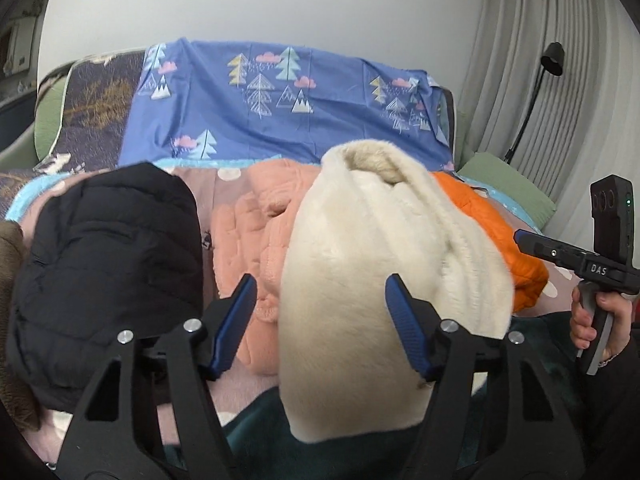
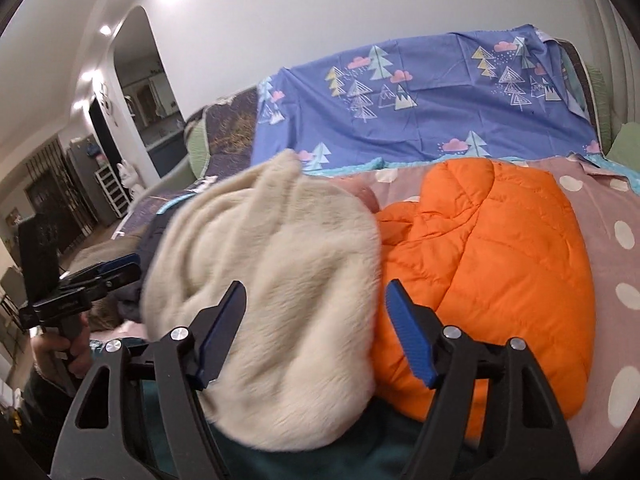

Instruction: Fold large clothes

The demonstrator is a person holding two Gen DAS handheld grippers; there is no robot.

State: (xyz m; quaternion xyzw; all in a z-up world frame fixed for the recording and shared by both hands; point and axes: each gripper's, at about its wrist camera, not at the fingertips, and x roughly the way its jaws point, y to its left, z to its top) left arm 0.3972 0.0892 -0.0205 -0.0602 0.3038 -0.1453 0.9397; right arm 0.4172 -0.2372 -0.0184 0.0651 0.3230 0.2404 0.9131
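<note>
Left wrist view: left gripper [image 1: 320,316] fingers wide, nothing held.
Right gripper [image 2: 316,316]: wide, empty.
Cream fluffy fleece garment [image 1: 384,264]: w/ orange quilted puffer jacket [image 2: 488,264] alongside.

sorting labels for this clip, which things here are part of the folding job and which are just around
Part of the job:
cream fleece garment
orange puffer jacket
black puffer jacket
pink fleece garment
left claw, open
right claw, open

Just around:
blue tree-print sheet
black floor lamp
green cushion
grey curtain
</note>
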